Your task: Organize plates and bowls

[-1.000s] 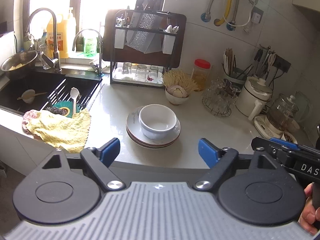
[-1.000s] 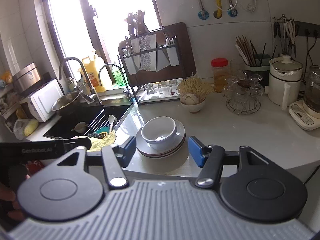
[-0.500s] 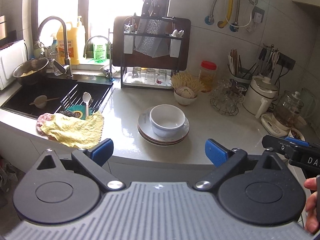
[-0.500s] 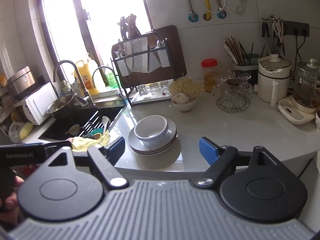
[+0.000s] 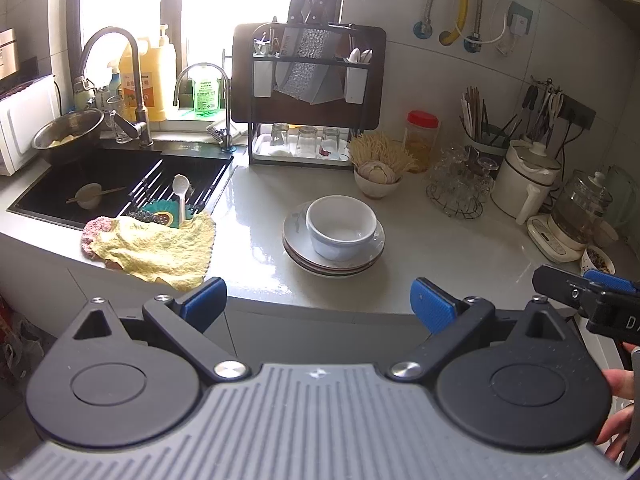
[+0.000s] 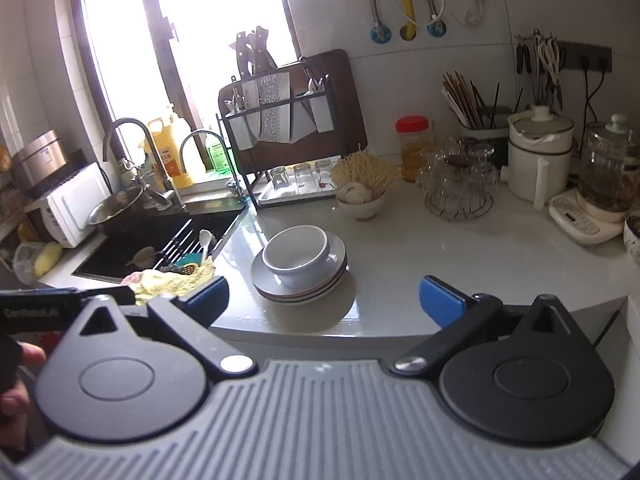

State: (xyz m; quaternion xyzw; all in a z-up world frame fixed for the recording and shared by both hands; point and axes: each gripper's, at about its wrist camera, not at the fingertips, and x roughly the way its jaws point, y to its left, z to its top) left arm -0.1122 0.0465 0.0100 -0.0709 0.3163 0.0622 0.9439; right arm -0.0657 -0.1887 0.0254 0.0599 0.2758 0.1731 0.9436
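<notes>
A white bowl [image 5: 341, 226] sits on a stack of plates [image 5: 300, 254] in the middle of the pale counter; both also show in the right wrist view, the bowl [image 6: 297, 257] on the plates [image 6: 316, 292]. My left gripper [image 5: 318, 304] is open and empty, held back off the counter's front edge, short of the stack. My right gripper [image 6: 324, 300] is open and empty, also back from the edge. The right gripper's tip shows at the right of the left wrist view [image 5: 576, 290].
A black sink [image 5: 120, 180] with a drain rack lies at the left, a yellow cloth [image 5: 156, 246] draped over its corner. A knife and glass rack [image 5: 308, 96], a bowl of sticks [image 5: 378, 178], a glass stand [image 5: 460, 188] and kettles [image 5: 524, 176] line the back.
Both grippers have drawn back from the counter and risen, so the stack looks farther off. The bowl and plates have not moved.
</notes>
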